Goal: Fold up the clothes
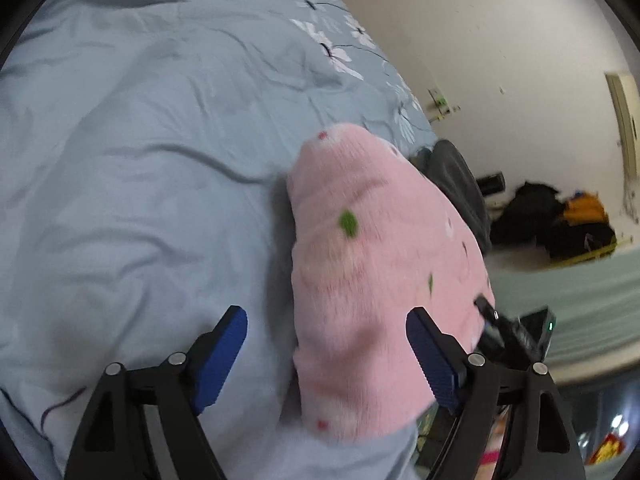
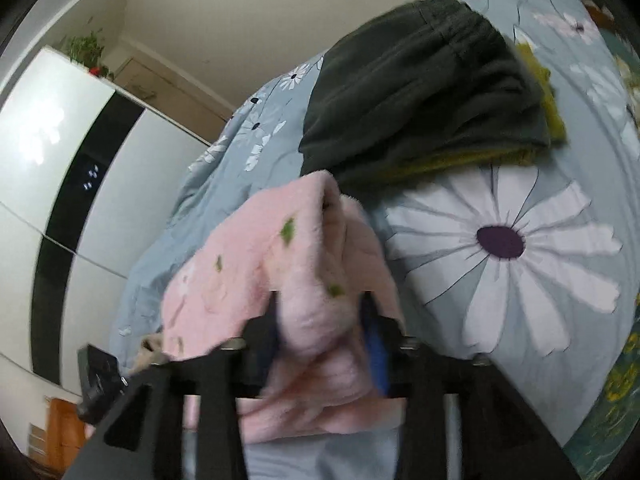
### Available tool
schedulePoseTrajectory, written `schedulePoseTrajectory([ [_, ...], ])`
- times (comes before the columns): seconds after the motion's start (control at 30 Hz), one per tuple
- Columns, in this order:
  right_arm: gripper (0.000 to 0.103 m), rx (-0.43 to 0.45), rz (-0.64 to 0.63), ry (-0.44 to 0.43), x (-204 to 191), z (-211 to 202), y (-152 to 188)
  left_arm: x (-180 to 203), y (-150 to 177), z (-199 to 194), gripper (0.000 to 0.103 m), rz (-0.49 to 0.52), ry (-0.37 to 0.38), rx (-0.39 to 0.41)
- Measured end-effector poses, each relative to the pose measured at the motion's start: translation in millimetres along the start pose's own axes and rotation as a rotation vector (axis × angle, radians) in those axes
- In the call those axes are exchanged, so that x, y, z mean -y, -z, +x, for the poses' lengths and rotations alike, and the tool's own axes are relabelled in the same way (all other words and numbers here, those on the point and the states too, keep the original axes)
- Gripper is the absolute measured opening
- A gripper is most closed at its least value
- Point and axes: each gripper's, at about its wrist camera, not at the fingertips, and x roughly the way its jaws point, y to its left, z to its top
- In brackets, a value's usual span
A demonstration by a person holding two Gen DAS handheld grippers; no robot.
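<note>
A pink fleece garment (image 1: 372,260) with green and red specks lies in a long bundle on the pale blue bed cover (image 1: 140,160). My left gripper (image 1: 328,360) stands open around its near end: the right blue pad lies against the fleece, the left pad is apart from it. In the right wrist view the same pink garment (image 2: 240,272) is bunched between the fingers of my right gripper (image 2: 322,328), filling the gap and draping over the left finger; the picture is blurred there. Part of the right gripper (image 1: 516,332) shows at the garment's right edge in the left wrist view.
A folded dark grey garment (image 2: 420,92) rests on a yellow-green one (image 2: 552,120) further up the daisy-print cover (image 2: 520,280). A white and black fridge (image 2: 60,140) stands to the left. Black and orange bags (image 1: 560,216) lie on the floor by the wall.
</note>
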Motion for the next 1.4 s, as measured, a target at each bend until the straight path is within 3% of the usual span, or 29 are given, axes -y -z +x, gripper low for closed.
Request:
schedulePoseTrajectory([
  [0.07,0.065,-0.004,0.005,-0.021,8.8,-1.0,-2.5,0.6,-4.5,10.4,0.086,0.0,0.016,-0.023],
  [0.13,0.069,-0.036,0.05,-0.098,27.2,1.9,-3.1,1.2,-8.7,20.2,0.087,-0.005,0.029,-0.043],
  [0.2,0.084,-0.095,0.12,-0.162,43.2,13.5,-6.7,2.9,-12.8,30.2,0.09,-0.007,0.043,-0.064],
  [0.23,0.086,-0.11,0.147,-0.181,49.2,18.9,-6.7,5.3,-14.7,35.4,0.095,0.005,0.047,-0.077],
  [0.4,0.091,-0.173,0.285,-0.302,74.5,52.8,-8.6,5.6,-19.5,57.1,0.097,-0.007,0.028,-0.137],
  [0.53,0.091,-0.182,0.294,-0.338,66.7,59.1,-7.5,6.0,-20.1,67.3,0.093,-0.031,0.034,-0.159],
  [0.57,0.09,-0.175,0.288,-0.333,62.9,56.8,-7.9,6.3,-20.0,66.9,0.091,-0.033,0.036,-0.163],
  [0.67,0.072,-0.145,0.252,-0.312,49.4,46.4,-9.9,8.3,-20.3,65.7,0.073,-0.034,0.042,-0.167],
  [0.73,0.062,-0.132,0.219,-0.28,37.2,37.9,-11.4,10.6,-20.5,64.5,0.052,-0.026,0.034,-0.164],
  [0.83,0.049,-0.126,0.148,-0.217,14.6,31.4,-15.0,15.2,-21.2,52.9,0.038,0.005,0.028,-0.144],
  [1.0,0.043,-0.086,0.03,-0.257,-38.7,0.6,-19.4,22.0,-28.1,-8.4,0.034,0.034,0.128,-0.045],
  [1.13,0.043,-0.09,-0.077,-0.344,-84.5,-13.5,-12.5,23.6,-29.8,-76.2,0.034,0.101,0.137,0.065],
  [1.27,0.043,-0.124,-0.137,-0.425,-112.3,2.5,-0.2,-6.6,-24.4,-120.1,0.036,0.107,0.098,0.15],
  [1.4,0.043,-0.244,-0.125,-0.371,-108.4,57.2,26.2,-51.6,-6.0,-103.6,0.037,-0.005,-0.001,0.105],
])
